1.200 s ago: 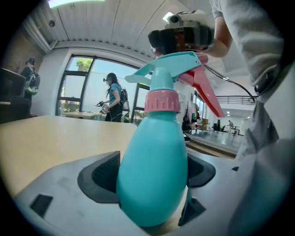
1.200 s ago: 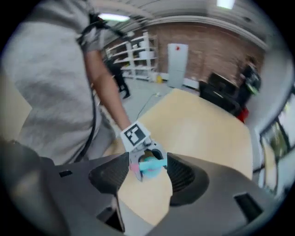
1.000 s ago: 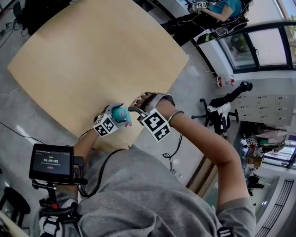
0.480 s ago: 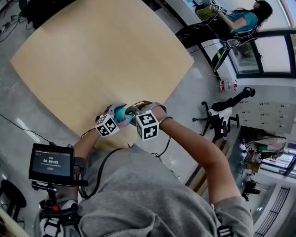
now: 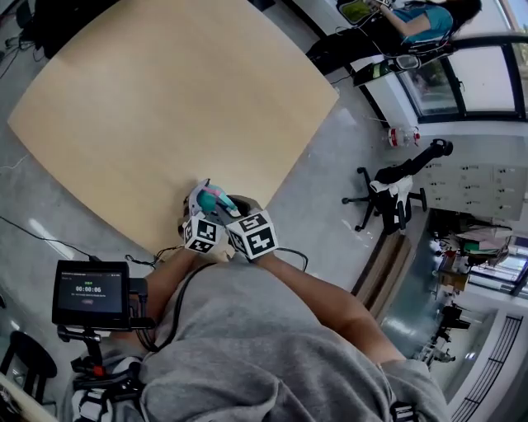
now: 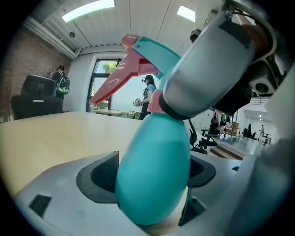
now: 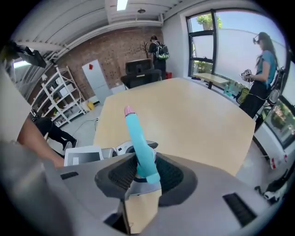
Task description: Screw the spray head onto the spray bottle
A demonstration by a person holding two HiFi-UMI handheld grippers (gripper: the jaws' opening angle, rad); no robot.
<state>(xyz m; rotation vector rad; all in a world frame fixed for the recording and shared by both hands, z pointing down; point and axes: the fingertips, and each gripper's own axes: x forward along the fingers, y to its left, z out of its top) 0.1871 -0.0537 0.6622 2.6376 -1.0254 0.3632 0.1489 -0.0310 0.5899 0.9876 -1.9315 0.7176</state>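
Observation:
A teal spray bottle [image 6: 154, 175] stands between the jaws of my left gripper [image 5: 200, 202], which is shut on its body just above the near edge of the wooden table [image 5: 165, 107]. Its teal spray head [image 7: 138, 138] with a pink trigger [image 6: 117, 78] sits on the bottle's neck. My right gripper [image 5: 232, 208] comes down from above; its jaws have just been closing and now grip the spray head between the dark pads [image 7: 120, 175]. In the head view the two marker cubes sit side by side, hiding most of the bottle [image 5: 213, 200].
A small screen [image 5: 91, 293] hangs at the lower left, by the person's left arm. Off the table's right edge stand an office chair [image 5: 388, 194] and a bottle on the floor [image 5: 400, 136]. Another person [image 5: 404, 16] sits far back.
My right gripper rolled and sank onto the spray head, its cube now tight against the left one. Both hands drew in toward the body at the table's near edge.

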